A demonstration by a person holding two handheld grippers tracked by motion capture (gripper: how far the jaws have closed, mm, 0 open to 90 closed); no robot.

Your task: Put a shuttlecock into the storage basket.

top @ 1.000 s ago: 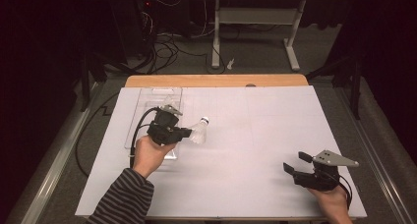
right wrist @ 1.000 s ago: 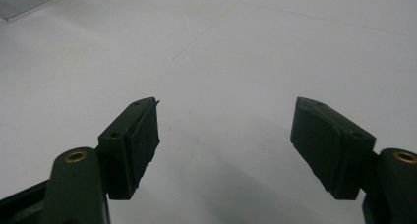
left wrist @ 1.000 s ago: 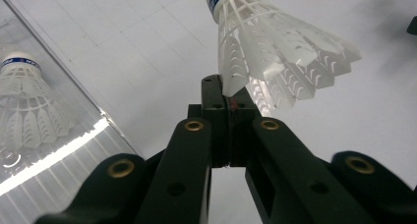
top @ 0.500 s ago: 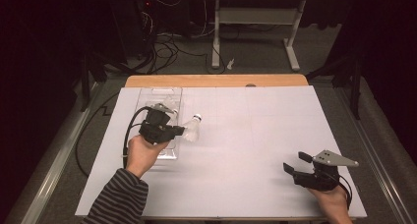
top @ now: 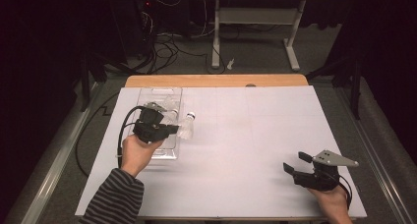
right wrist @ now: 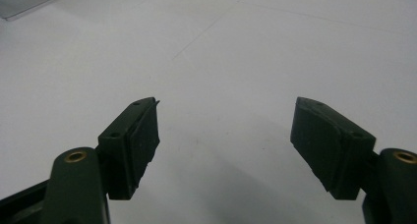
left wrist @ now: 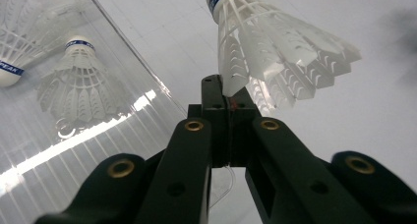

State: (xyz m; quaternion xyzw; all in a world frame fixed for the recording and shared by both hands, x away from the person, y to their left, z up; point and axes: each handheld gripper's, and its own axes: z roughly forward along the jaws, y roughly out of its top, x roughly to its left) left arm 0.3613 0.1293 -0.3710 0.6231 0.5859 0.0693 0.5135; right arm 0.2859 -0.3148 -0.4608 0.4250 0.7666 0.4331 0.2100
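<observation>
The left tool is clamped on the edge of a white shuttlecock's skirt, its jaws pressed together on the feathers, and holds it off the white surface just beside a clear plastic tray. Two more shuttlecocks lie in that tray, blue bands round their caps. The right tool sits well apart near the surface's right front corner, jaws spread wide with nothing between them.

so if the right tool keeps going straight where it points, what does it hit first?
Probably nothing soon: the right tool, jaws open, faces bare white table sheet. The clear tray lies far off to one side.
</observation>
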